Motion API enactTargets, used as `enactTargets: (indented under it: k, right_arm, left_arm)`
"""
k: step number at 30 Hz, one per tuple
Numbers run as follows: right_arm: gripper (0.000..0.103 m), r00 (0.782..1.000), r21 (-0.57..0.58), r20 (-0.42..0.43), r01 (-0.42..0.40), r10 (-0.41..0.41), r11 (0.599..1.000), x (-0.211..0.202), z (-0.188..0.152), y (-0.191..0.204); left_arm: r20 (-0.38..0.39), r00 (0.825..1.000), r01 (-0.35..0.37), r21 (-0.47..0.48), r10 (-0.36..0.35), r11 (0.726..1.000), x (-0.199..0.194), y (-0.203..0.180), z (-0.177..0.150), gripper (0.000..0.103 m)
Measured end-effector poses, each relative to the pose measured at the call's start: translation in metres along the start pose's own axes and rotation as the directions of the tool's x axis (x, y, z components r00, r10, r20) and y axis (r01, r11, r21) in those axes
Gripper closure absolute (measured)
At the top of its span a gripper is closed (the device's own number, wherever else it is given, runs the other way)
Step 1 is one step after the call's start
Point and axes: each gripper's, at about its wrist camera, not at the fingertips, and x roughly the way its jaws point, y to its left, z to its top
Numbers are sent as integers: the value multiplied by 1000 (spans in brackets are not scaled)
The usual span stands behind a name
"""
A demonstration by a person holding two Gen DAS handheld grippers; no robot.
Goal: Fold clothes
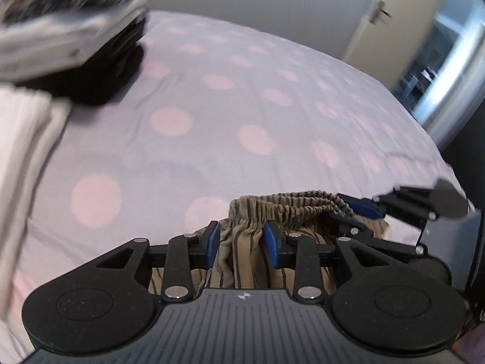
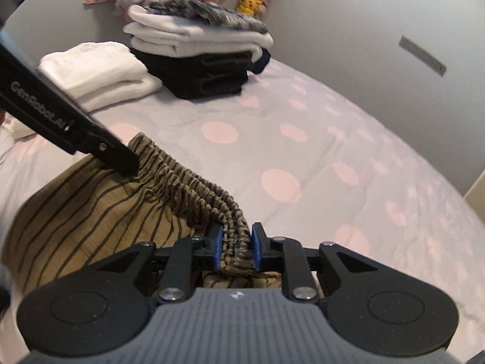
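Waistband point(image 2: 194, 179) of striped shorts point(image 2: 91, 212) clamped between right fingers point(image 2: 219, 244); left fingers point(image 1: 212, 242) apart, fabric loose between.

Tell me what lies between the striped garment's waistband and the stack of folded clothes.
Only bare dotted bedsheet lies between the waistband and the stack of folded clothes, seen in the right wrist view.

Only readable text: "GenRobot.AI", white letters on the black arm of the left tongs point(image 2: 133, 166), running diagonally just above the striped trousers point(image 2: 91, 200). Small round logo on the grey housing point(image 2: 236, 295) below the trousers, no legible letters.
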Motion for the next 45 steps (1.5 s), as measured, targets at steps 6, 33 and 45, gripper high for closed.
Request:
enactTargets:
  k: [6, 33, 45]
  right_arm:
    - [65, 1000, 107, -13, 8, -7, 994, 24, -15, -4]
    - [96, 996, 761, -41, -19, 78, 649, -80, -152, -39]
    - [102, 991, 788, -113, 132, -69, 601, -83, -164, -47]
  left_arm:
    - [35, 998, -46, -87, 49, 995, -6, 16, -30, 54]
    - [107, 992, -59, -122, 72, 991, -46, 11, -143, 98]
    - [43, 962, -253, -234, 270, 939, -42, 41, -150, 103]
